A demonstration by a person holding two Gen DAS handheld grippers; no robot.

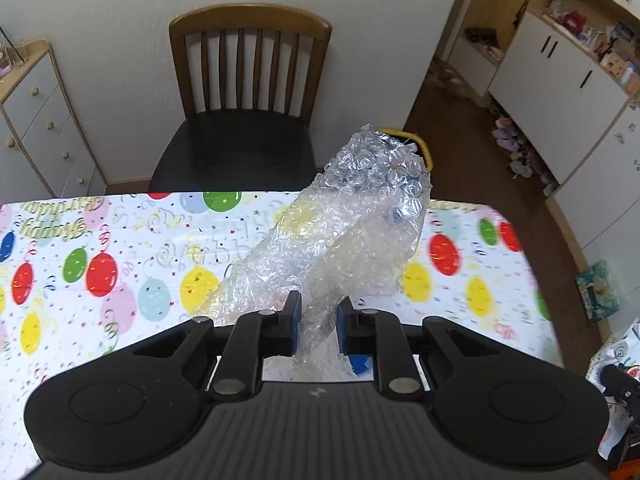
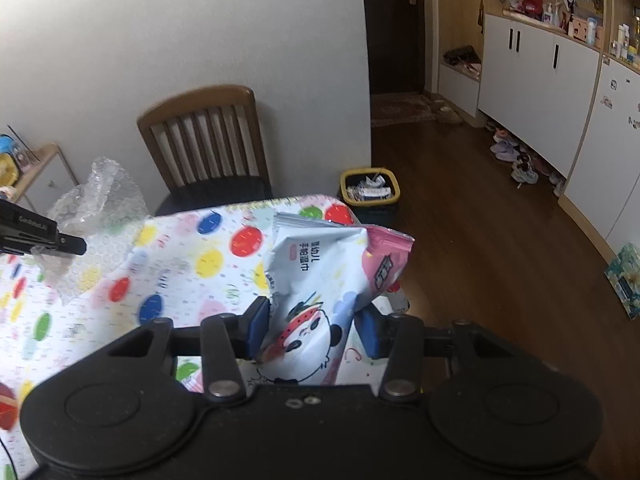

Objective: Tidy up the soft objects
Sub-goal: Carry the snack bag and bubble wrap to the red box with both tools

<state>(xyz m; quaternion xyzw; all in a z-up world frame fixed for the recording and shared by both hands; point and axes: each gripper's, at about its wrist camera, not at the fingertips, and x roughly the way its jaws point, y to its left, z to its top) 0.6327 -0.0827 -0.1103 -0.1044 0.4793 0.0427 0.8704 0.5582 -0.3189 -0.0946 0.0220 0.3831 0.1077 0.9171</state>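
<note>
Two soft things in play, both light and squashy. The bubble wrap [image 1: 352,232] is a crumpled clear sheet, featherlight, floppy, a bit slick; best pinched at a bunched-up neck, and that is where the left gripper [image 1: 318,320] has it, jaws nearly closed on the twisted lower end, the bulk fanning out toward 12 to 1 o'clock above the fingers and clear of the bench [image 1: 120,248]. The wipes pack [image 2: 320,284] is a soft plastic pouch, pink and white with a panda print, somewhat heavier, glossy so it may slide, and it dents under pressure; a hold across the body near one end seems safest. The right gripper [image 2: 312,328] sits about half open with its pads pressing the pack's sides, pack sticking out toward 12 o'clock, lifted over the bench corner. From the right view the bubble wrap hangs at 9 to 10 o'clock.
</note>
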